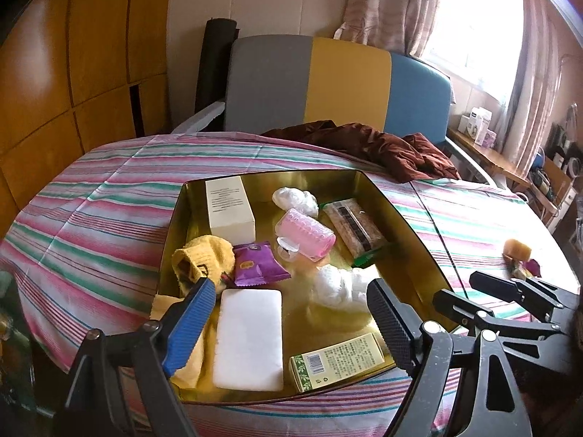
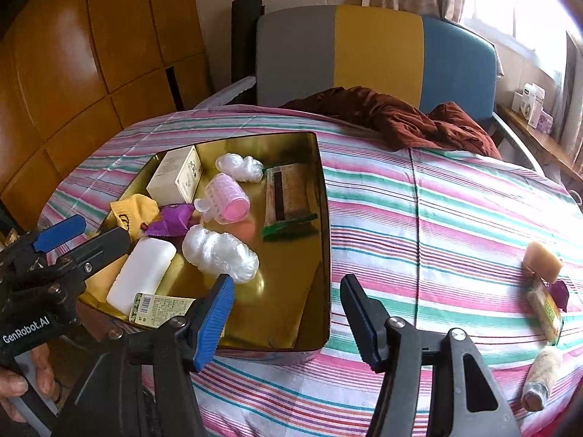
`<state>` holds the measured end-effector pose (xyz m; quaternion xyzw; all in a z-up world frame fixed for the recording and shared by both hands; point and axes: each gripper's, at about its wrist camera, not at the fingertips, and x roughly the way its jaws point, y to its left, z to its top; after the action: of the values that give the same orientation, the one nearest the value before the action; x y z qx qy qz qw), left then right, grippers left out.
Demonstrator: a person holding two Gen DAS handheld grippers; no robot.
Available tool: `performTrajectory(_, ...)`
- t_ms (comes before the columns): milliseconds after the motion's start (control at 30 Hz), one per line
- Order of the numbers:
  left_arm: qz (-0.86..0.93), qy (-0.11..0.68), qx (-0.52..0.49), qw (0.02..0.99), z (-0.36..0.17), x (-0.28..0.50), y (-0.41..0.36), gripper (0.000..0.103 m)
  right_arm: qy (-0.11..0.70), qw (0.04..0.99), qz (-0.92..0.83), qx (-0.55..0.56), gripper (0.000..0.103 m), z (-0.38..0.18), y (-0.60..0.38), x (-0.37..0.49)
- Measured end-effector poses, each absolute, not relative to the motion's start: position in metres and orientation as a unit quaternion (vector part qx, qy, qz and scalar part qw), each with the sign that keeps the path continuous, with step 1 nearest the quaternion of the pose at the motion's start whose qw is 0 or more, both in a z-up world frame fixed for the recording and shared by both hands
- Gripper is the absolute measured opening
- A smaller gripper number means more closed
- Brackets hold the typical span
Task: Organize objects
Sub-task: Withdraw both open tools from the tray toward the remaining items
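2 sets of jaws gape empty over the gold tin, white block lying lengthwise toward them.

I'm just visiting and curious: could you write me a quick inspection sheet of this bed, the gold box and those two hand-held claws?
Surface: striped bedsheet, smooth.
Job's things: gold tin holds a pink roller, white block, cream box, purple packet, yellow cloth and plastic wads; a sponge and snack bar lie outside it.
Clutter: brown garment.
Grippers: left gripper and right gripper, both with fingers apart, empty.
Cables: nothing seen.
Surroundings: headboard, wooden wardrobe, curtained window.
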<state>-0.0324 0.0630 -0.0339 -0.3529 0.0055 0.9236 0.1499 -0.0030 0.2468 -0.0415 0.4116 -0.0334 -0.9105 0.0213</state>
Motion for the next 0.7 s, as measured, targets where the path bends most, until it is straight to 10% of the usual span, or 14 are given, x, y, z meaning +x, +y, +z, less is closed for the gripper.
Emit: performTrajectory(700,0.917,0.046,-0.348,0.188,-0.031,-0.029,0.096,0.086,-0.079,-0.073,-0.902,0.419,0.061,-0.029,0.331,0.020)
